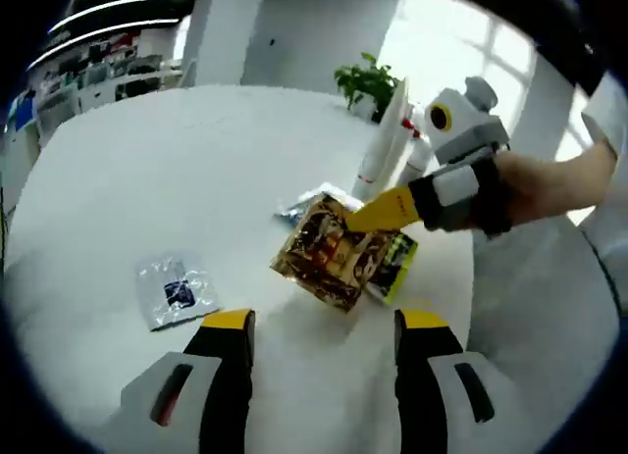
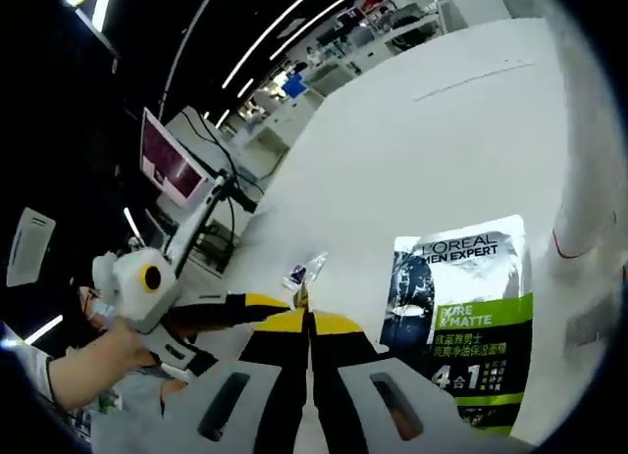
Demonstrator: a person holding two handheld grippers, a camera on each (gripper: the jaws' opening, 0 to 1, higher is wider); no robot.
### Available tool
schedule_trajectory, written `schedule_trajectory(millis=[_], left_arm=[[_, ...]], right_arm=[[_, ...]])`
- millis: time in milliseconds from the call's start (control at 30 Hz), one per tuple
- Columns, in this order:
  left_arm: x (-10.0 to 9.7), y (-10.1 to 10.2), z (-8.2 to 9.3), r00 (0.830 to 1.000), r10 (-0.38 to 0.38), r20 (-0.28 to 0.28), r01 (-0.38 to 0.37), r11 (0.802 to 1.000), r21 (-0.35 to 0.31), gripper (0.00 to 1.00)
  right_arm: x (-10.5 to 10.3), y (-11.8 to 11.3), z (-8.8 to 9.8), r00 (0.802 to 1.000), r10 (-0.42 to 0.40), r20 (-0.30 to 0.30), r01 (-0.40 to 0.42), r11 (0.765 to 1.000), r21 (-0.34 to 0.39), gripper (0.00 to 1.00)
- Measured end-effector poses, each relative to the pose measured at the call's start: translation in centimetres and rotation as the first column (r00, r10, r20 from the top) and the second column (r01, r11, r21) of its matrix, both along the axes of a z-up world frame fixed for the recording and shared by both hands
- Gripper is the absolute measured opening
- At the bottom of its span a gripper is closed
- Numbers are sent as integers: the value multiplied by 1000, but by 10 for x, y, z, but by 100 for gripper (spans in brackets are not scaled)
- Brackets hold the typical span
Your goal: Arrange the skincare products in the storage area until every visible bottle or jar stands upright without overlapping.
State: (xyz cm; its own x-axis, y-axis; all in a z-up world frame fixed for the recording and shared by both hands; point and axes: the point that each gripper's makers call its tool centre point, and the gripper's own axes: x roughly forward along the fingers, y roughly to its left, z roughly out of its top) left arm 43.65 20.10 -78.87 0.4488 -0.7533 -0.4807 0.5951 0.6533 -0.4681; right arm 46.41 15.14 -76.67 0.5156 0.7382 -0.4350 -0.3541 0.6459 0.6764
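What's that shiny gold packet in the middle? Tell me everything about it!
The gold packet is a flat, glossy foil sachet with a dark brown and gold pattern. It stands tilted on the white table, leaning over a black-and-green packet. The right gripper pinches its upper edge with closed yellow fingers. A silvery packet lies just behind it. The left gripper waits open in front, not touching it.

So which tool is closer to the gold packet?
Right. The right tool is shut on the gold packet; the left tool sits open just short of it, not touching.
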Motion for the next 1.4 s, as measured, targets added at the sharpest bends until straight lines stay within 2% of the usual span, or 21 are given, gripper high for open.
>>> schedule_trajectory(millis=[67,133,200,233,367,533,600,767,833,1000,1033,1167,1300,1400], left_arm=[[6,0,9,996,76,-50,-81,989,-125,50],[10,-1,19,989,116,-87,-134,963,-235,48],[18,1,24,979,163,-119,-192,934,-302,45],[19,-2,28,974,186,-127,-216,928,-303,42],[26,4,23,968,227,-110,-248,934,-258,32],[37,12,6,963,265,-52,-269,956,-114,32],[36,12,4,966,259,-25,-260,962,-83,32],[45,6,3,974,225,19,-222,971,-85,26],[50,3,0,976,217,30,-215,974,-67,23],[67,4,-16,981,163,101,-171,983,71,17],[68,4,-19,984,135,116,-148,982,117,17],[71,-4,-26,988,49,150,-81,974,214,17],[74,-10,-30,980,-42,195,-24,947,320,20],[75,-11,-36,974,-97,207,9,921,390,21]], right_arm=[[2,0,4,1000,-29,-11,30,998,50,1],[4,1,5,998,-54,-34,57,995,83,1],[6,3,6,998,-60,-26,62,994,89,1],[8,4,5,998,-66,-24,67,994,86,1],[19,9,0,996,-89,-10,89,996,26,1],[32,11,-12,990,-138,-12,137,990,-39,1],[36,11,-23,989,-145,-16,144,986,-80,1],[44,9,-46,986,-161,-36,154,978,-143,1],[42,9,-50,984,-173,-48,164,974,-154,1],[44,6,-57,982,-183,-43,172,967,-189,1],[44,6,-58,983,-180,-41,169,967,-193,1],[46,7,-60,990,-143,-17,135,965,-223,1],[47,6,-60,992,-123,5,120,964,-239,1],[47,6,-59,993,-115,11,114,963,-244,1]])
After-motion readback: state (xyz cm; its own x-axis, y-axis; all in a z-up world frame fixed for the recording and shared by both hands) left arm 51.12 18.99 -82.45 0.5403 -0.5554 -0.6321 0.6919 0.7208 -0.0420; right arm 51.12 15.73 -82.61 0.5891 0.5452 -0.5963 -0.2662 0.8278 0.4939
